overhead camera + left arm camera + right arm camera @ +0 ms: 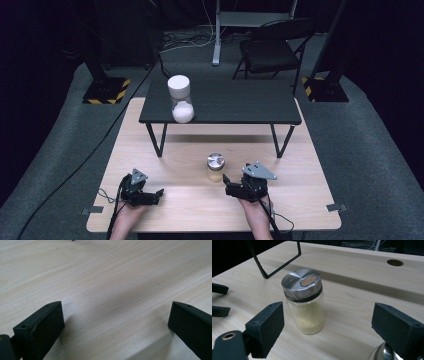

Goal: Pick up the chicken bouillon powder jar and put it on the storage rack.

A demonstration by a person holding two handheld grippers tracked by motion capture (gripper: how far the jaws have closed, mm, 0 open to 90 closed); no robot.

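A small glass shaker point(215, 168) point(304, 305) with a metal lid and yellowish powder stands upright on the wooden table point(190, 210). My right gripper point(228, 185) point(327, 325) is open just to its right and nearer the person, its jaws spread wider than the shaker and not touching it. My left gripper point(158, 196) point(116, 322) is open low over bare wood at the front left, with nothing between its jaws. A taller jar point(180, 99) with a white lid and white powder stands on the left end of a black riser shelf point(240, 102).
The shelf stands on thin black legs point(274, 267) across the back half of the table. A round hole point(395, 262) is cut in the tabletop. Beyond the table are a folding chair point(272, 47), stand bases and cables on grey carpet.
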